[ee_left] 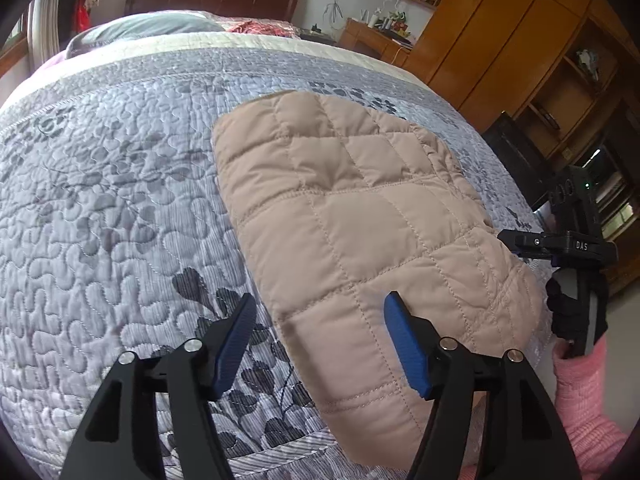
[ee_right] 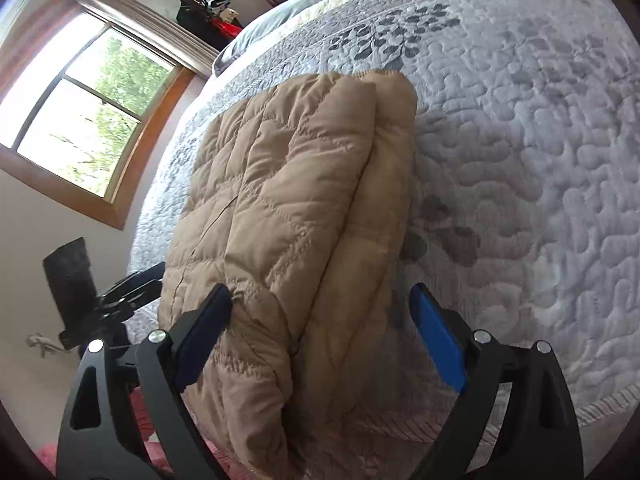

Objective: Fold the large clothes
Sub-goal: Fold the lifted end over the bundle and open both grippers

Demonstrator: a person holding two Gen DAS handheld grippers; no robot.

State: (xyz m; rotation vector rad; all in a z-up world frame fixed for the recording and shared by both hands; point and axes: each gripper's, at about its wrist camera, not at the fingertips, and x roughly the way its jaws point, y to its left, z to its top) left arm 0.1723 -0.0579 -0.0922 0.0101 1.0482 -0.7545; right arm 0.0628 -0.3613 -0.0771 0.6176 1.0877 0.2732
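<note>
The folded beige jacket (ee_left: 360,216) runs lengthwise away from both hand-held grippers; right hand-held gripper (ee_right: 320,320) straddles its near end, left hand-held gripper (ee_left: 318,320) beside it, both spread apart.

The bed (ee_left: 120,184) is covered by a quilted grey-lilac bedspread (ee_right: 520,140) printed with dark leaf sprays. A folded tan quilted jacket (ee_left: 360,220) lies flat on it near the foot edge, stacked in layers. At the head end a grey-blue pillow (ee_left: 148,30) and a red patterned cloth (ee_left: 260,26) rest on the bed.
</note>
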